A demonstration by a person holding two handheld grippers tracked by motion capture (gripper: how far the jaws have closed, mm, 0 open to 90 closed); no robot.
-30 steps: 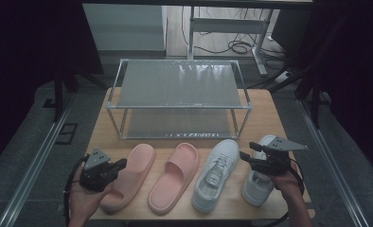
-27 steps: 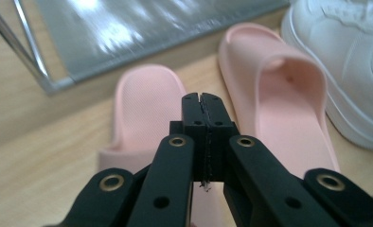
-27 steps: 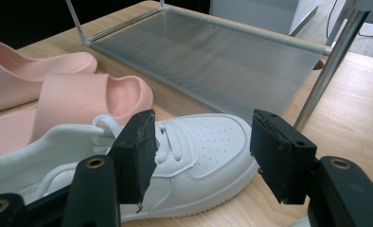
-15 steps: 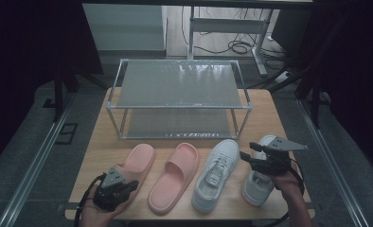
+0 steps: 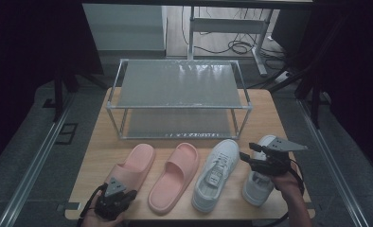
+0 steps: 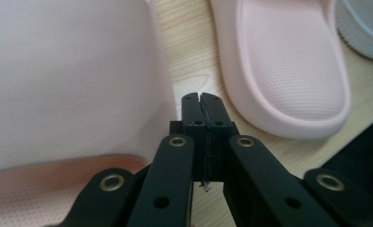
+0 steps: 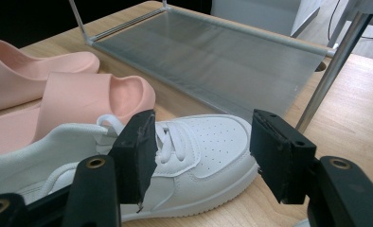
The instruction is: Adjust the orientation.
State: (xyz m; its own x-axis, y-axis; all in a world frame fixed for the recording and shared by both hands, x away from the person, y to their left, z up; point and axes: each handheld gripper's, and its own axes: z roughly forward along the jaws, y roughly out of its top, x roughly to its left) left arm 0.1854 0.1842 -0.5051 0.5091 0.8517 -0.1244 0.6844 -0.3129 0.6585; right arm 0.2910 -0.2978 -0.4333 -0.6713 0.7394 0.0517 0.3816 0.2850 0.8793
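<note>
Looking from my near edge of the wooden worktop (image 5: 279,123), I have the left tongs (image 5: 116,198) low at the heel of the outer pink foam slide sandal (image 5: 132,168), jaws pressed fully together with nothing between them; in the left gripper view the closed tips (image 6: 203,101) sit in the gap between that sandal and its pink twin (image 5: 173,182). The right tongs (image 5: 251,156) hover above the right white lace-up sneaker (image 5: 258,187), jaws spread wide and empty, framing the other white sneaker (image 7: 194,151) in the right gripper view.

All four shoes lie side by side in a row along the near part of the worktop, toes pointing away. Beyond them stands the two-tier metal shoe rack with grey mesh shelves (image 5: 180,85), both tiers bare.

I judge the sandal to be light, soft and springy, with a matte skin that should not slip. The wide strap or the raised heel rim offers the best bite; the tongs must first part to take it.
</note>
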